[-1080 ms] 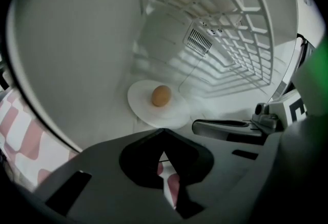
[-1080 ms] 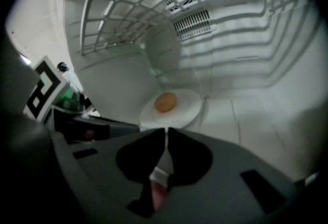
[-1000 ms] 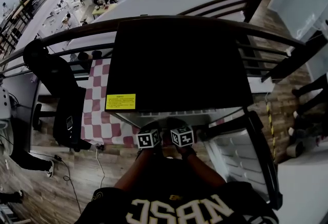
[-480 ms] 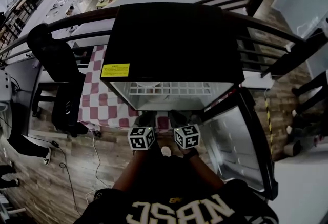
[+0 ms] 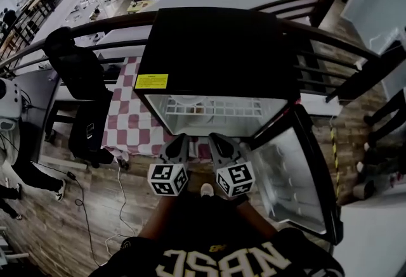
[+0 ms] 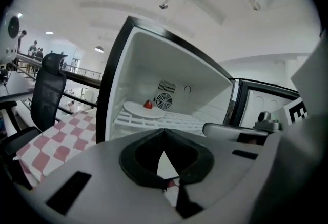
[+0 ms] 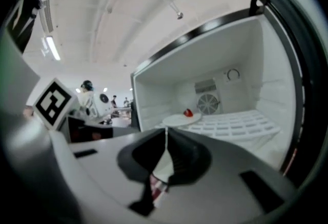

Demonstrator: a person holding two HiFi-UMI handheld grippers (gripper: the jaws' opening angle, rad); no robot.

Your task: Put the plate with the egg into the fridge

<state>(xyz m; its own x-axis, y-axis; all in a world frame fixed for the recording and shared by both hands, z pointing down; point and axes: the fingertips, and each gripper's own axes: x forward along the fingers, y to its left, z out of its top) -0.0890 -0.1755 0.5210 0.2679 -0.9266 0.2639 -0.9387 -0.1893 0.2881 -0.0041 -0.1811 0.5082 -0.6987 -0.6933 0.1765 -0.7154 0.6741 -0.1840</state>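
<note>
White plate [image 6: 137,110] with the egg [image 6: 148,104] sits on the fridge [image 6: 154,64] shelf [image 6: 177,122].
It lies beyond our jaws; the left gripper [image 6: 164,133] and right gripper [image 7: 166,133] are both closed, holding nothing.

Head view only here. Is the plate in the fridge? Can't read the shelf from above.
Observer: Yes. The left gripper view shows the white plate lying flat on the wire shelf, on its left side.
Operator: Anything on it?
Observer: One small red object, towards the plate's back edge. I can't tell what it is.
Operator: Tongs holding anything?
Observer: No. The left tongs and right tongs are both shut, with nothing between them.
</note>
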